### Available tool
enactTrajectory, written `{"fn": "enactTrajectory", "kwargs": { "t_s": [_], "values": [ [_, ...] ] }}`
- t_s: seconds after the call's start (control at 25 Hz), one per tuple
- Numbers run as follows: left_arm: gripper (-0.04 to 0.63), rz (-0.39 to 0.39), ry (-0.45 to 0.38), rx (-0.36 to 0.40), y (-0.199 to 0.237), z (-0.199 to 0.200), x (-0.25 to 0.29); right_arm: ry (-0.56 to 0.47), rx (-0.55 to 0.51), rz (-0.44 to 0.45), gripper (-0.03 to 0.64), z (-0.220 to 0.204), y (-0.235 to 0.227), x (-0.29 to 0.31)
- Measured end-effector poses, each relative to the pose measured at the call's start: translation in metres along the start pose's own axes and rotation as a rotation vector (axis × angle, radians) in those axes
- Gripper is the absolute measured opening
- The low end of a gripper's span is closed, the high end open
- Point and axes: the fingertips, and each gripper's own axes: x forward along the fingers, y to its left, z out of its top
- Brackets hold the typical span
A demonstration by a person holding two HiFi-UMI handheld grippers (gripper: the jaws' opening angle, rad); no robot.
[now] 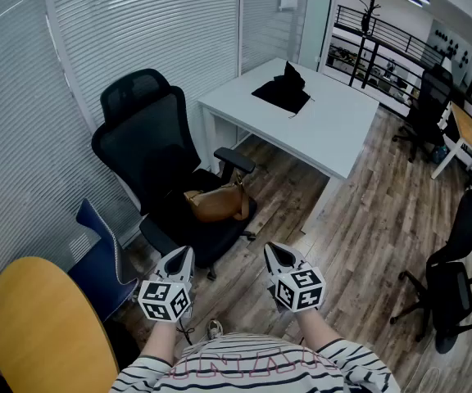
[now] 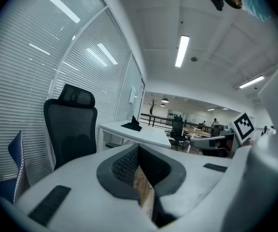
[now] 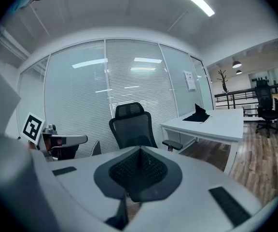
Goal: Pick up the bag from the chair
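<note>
The person stands facing a black office chair [image 1: 150,137], one claw in each hand, both held low and close to the body. The left claw [image 1: 183,256] has its two jaws brought together at the tips, with nothing gripped. In its own view [image 2: 139,150] only a sliver of wooden floor [image 1: 359,228] shows through the slit behind the tips. The right claw [image 1: 274,253] is pressed closed in the same way and is empty too [image 3: 140,152].

The brown bag [image 1: 217,204] lies slumped on the chair's seat, ahead of both claws and below them, roughly on the line between the two and well apart from either. Its handle points toward the chair's armrest [image 1: 235,160]. What the bag holds cannot be seen from here. In both claw views the claw's own body covers the seat, so only the chair's mesh back [image 2: 71,129] [image 3: 133,127] rises above it.

Farther ahead, past the chair and off to the right claw's side, stands a white table [image 1: 334,137] with a black cloth-like thing [image 1: 283,91] lying on it. To the left claw's side, close by, are a blue chair [image 1: 97,248] and the curved edge of a yellow round table [image 1: 39,326].
</note>
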Motion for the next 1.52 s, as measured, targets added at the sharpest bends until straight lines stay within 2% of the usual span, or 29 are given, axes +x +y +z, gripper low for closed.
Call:
{"fn": "enactTrajectory", "kwargs": {
  "t_s": [0.2, 0.4, 0.44, 0.48, 0.52, 0.56, 0.76, 1.08, 1.28, 1.52],
  "values": [
    [0.028, -0.034, 0.004, 0.007, 0.025, 0.003, 0.014, -0.047, 0.058, 0.011, 0.028, 0.01, 0.01, 0.027],
    [0.034, -0.062, 0.026, -0.021, 0.052, 0.007, 0.029, -0.061, 0.07, -0.077, 0.032, 0.014, 0.008, 0.049],
    [0.053, -0.066, 0.023, -0.02, 0.057, 0.009, 0.031, -0.071, 0.079, -0.091, 0.035, 0.014, 0.009, 0.052],
    [0.115, -0.073, 0.019, -0.019, 0.062, 0.011, 0.033, -0.083, 0.09, -0.103, 0.052, 0.015, 0.009, 0.055],
    [0.187, -0.081, 0.016, -0.017, 0.067, 0.013, 0.036, -0.093, 0.104, -0.113, 0.107, 0.015, 0.009, 0.059],
    [0.206, -0.088, 0.018, -0.014, 0.073, 0.014, 0.039, -0.099, 0.119, -0.122, 0.168, 0.014, 0.009, 0.063],
    [0.206, -0.109, 0.049, -0.011, 0.104, 0.009, 0.05, -0.092, 0.161, -0.198, 0.183, 0.006, 0.009, 0.079],
    [0.206, -0.069, 0.062, -0.071, 0.135, 0.0, 0.069, -0.069, 0.188, -0.234, 0.184, 0.004, -0.011, 0.104],
    [0.206, 0.007, 0.042, -0.094, 0.147, 0.006, 0.082, -0.055, 0.19, -0.175, 0.184, 0.015, -0.029, 0.135],
    [0.206, 0.116, 0.022, -0.114, 0.142, 0.015, 0.104, -0.005, 0.171, -0.103, 0.184, 0.025, -0.066, 0.158]
  ]
}}
